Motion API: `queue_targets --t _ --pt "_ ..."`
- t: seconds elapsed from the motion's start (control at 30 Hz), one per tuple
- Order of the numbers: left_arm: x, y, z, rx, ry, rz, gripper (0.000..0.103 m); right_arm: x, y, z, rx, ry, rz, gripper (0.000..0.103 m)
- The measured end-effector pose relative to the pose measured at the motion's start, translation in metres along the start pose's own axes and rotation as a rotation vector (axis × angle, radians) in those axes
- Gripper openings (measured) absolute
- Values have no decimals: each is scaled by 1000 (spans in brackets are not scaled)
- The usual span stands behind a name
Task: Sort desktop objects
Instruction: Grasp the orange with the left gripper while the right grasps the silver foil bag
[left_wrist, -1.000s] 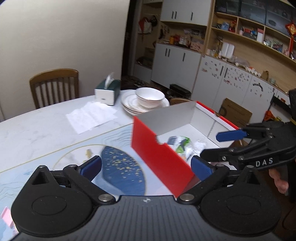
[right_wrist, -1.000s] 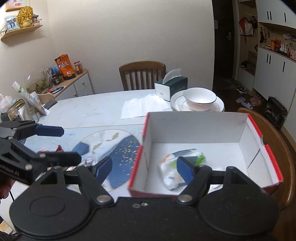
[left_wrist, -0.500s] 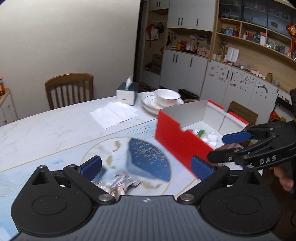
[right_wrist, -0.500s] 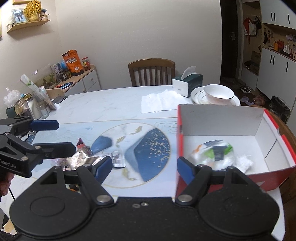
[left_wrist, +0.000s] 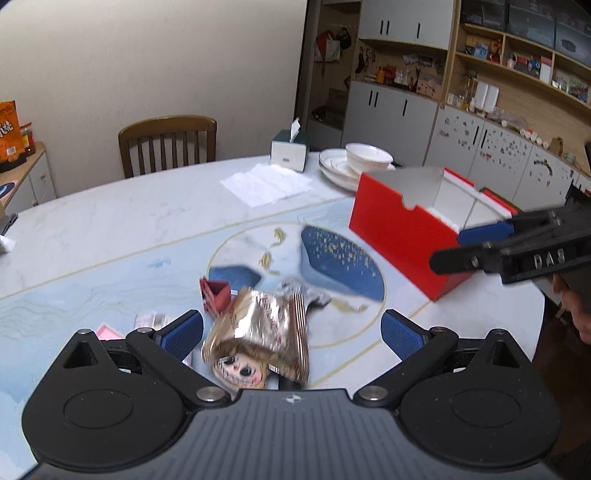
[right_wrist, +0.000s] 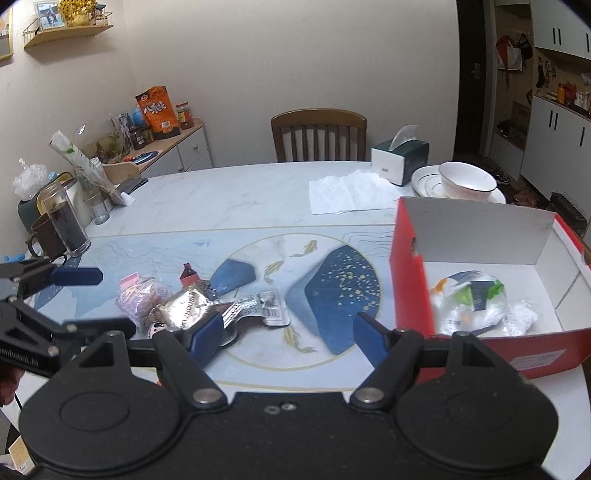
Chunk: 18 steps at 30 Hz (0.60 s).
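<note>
A red cardboard box (right_wrist: 410, 280) with a white inside stands at the table's right; it also shows in the left wrist view (left_wrist: 399, 236). A crumpled plastic packet (right_wrist: 469, 295) lies in it. A pile of snack packets lies left of centre: a gold foil packet (left_wrist: 266, 325) with a doll face, a silver wrapper (right_wrist: 262, 306), a pink packet (right_wrist: 140, 293) and a small red carton (left_wrist: 216, 299). My left gripper (left_wrist: 291, 330) is open just above the gold packet. My right gripper (right_wrist: 288, 332) is open and empty between the pile and the box.
A tissue box (right_wrist: 400, 160), stacked plates with a bowl (right_wrist: 465, 181) and a paper napkin (right_wrist: 347, 192) sit at the back. A glass jar and mug (right_wrist: 62, 225) stand at the far left. A wooden chair (right_wrist: 317, 133) is behind the table.
Both grippers have swung left, away from the red box. The left gripper now hovers over the packet pile, and the right one has pulled out from over the box. Both stayed open.
</note>
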<state>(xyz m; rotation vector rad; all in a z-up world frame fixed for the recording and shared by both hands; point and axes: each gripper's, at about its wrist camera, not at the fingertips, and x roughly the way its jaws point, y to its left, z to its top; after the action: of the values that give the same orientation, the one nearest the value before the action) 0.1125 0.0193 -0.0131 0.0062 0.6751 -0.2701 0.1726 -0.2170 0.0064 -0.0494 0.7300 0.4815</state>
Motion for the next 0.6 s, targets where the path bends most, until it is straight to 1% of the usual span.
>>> queue_targets --t 0.3,0.6 --pt "10 -6 -30 57 41 4 103 19 17 -4 -18 25 15 77" --pt "25 -12 -50 89 73 -20 103 41 31 -6 -41 41 31 77"
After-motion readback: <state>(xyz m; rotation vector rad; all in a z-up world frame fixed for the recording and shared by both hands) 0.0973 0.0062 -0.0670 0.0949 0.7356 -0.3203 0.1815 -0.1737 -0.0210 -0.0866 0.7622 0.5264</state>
